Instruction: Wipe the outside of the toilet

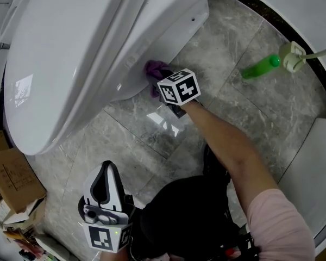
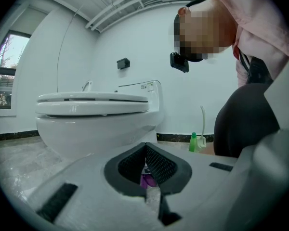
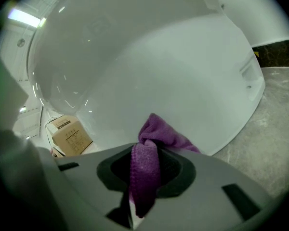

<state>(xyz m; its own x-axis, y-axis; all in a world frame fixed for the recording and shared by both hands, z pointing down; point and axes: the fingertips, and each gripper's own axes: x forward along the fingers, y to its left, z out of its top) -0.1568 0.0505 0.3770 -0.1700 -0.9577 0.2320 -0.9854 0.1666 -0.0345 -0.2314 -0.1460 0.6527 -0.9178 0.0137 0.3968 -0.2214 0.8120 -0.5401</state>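
Note:
The white toilet (image 1: 76,53) fills the upper left of the head view, its lid down. My right gripper (image 1: 162,80) is shut on a purple cloth (image 1: 155,68) and presses it against the lower side of the bowl. In the right gripper view the cloth (image 3: 151,143) bunches out of the right gripper (image 3: 145,154) onto the curved bowl wall (image 3: 173,76). My left gripper (image 1: 106,173) hangs low by the person's knee, shut and empty, well away from the toilet. The left gripper (image 2: 145,147) faces the toilet (image 2: 96,117) from the front.
A green bottle (image 1: 261,67) and a toilet brush holder (image 1: 292,56) stand on the grey marble floor (image 1: 223,80) by the wall to the right. Cardboard boxes (image 1: 8,178) sit at the left beside the bowl. The person's arm (image 1: 233,156) reaches across the floor.

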